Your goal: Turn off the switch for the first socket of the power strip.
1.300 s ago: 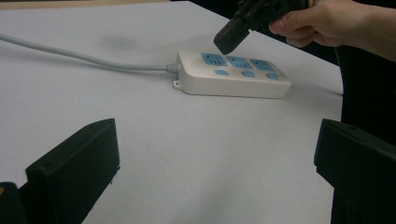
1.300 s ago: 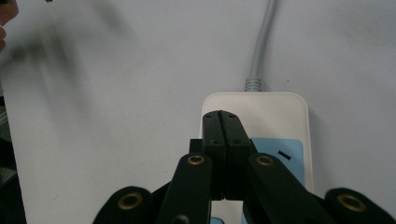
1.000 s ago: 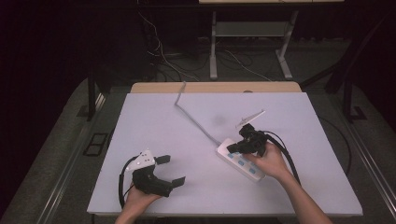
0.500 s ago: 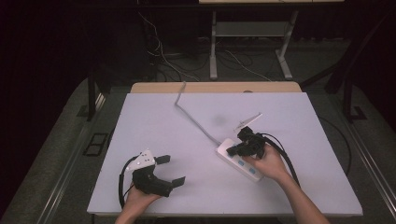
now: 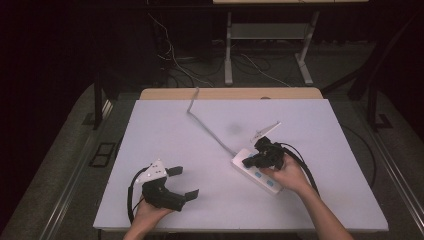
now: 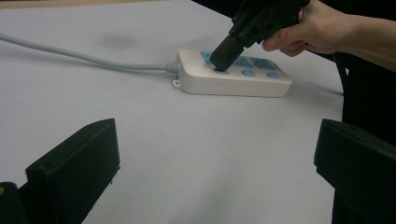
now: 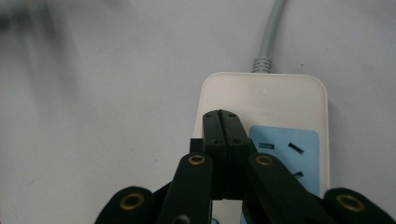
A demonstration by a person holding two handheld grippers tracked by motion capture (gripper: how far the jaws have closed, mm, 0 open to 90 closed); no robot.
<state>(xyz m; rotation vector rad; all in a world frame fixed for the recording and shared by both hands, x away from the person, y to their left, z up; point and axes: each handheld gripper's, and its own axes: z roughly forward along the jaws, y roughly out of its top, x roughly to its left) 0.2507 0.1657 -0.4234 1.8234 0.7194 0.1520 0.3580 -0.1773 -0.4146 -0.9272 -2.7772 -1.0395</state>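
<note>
While jaws closed, right tool (image 5: 248,161) presses power strip (image 5: 256,172) top.

The high view looks forward and down from above the bench's (image 5: 175,125) near edge, taking in the whole top and the floor beyond. The left gripper view sits low, facing right across the bench. The right gripper view looks down from close range. All three share the power strip (image 5: 260,176) (image 6: 233,79) (image 7: 261,107).

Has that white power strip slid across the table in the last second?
No. The power strip lies at the same spot and angle against the table's far edge.
</note>
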